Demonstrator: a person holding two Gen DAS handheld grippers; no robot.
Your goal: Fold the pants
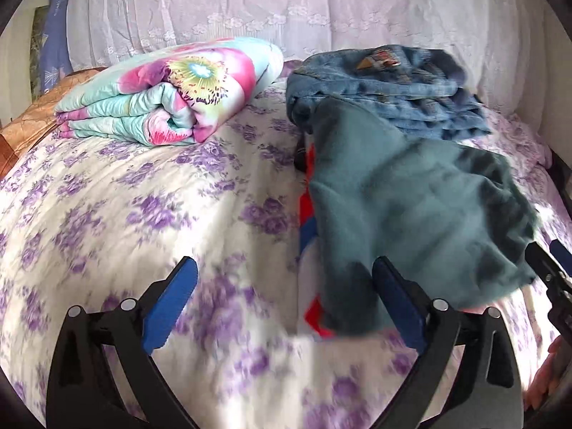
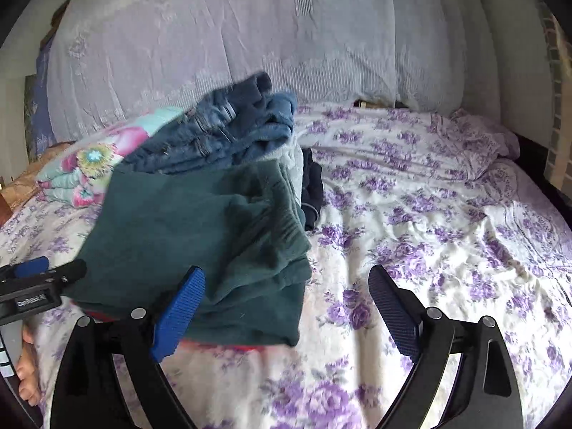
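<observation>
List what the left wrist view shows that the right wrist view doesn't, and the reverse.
Left wrist only: red fabric under the teal pants' edge, and the floral quilt in full. Right wrist only: a dark garment beside the pile, and rumpled sheet at the far right. Both: teal pants over folded jeans on the floral bedsheet.

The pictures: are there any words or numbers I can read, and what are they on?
White label on the left hand-held gripper, seen in the right wrist view: lettering too blurred to read.
Patch on the folded jeans: colourful, but too blurred to read.
Teal pants, bedsheet, flowered quilt: no writing visible.
</observation>
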